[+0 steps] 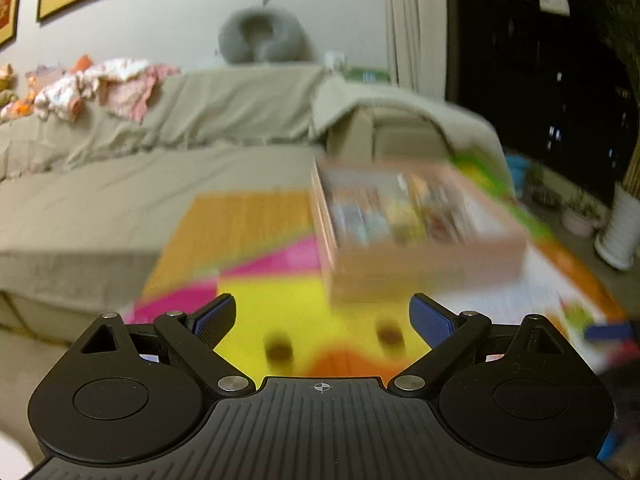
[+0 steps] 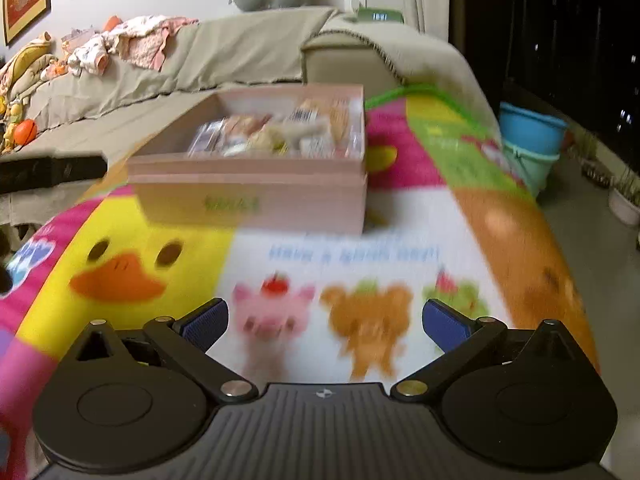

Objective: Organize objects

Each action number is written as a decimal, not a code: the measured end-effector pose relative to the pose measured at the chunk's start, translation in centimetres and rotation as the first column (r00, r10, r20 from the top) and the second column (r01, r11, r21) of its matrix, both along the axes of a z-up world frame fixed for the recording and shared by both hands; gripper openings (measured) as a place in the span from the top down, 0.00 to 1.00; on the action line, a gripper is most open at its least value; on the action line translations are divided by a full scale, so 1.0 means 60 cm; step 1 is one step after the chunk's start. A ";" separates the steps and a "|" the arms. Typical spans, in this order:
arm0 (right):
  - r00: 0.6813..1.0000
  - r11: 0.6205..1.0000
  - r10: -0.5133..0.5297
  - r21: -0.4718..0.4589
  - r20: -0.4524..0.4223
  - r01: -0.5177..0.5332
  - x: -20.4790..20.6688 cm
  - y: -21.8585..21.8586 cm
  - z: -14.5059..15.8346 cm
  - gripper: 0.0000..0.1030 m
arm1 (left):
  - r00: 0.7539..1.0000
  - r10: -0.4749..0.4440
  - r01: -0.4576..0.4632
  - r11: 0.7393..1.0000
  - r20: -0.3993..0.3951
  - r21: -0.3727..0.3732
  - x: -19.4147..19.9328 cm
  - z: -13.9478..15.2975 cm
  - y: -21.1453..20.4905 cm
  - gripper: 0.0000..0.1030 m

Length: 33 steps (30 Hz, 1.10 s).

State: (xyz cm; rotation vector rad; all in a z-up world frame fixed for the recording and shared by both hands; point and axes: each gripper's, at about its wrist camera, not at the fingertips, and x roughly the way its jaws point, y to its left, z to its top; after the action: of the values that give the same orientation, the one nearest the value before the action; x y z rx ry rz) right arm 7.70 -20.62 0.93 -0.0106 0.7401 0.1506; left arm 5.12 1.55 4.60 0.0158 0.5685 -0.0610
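Pink box [image 2: 256, 184] sits on the cartoon play mat [image 2: 400, 216], full of small wrapped packets [image 2: 276, 132]. Green lettering on its front wall is too blurred to read, and so is the blue line of text printed on the mat. Left gripper [image 1: 322, 320] jaws released, nothing between them. Right gripper [image 2: 326, 322] likewise wide apart and empty. Sofa [image 2: 224, 56] lies behind the box.

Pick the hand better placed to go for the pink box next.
Left, probably. Its tongs are open and empty, and the box sits close ahead, just right of centre. The right tongs are open and empty too, but their box lies farther off across the mat.
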 end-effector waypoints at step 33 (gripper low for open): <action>0.997 0.999 -0.038 -0.022 0.074 0.040 -0.043 0.007 -0.038 0.00 | 0.991 0.086 -0.084 0.996 -0.101 0.032 -0.045 -0.081 -0.031 0.04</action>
State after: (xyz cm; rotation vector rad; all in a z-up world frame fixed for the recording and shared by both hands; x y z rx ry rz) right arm 5.10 -20.22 -1.33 -0.0240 0.6681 0.1037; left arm 2.42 -0.33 -0.23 0.0159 0.6721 0.0294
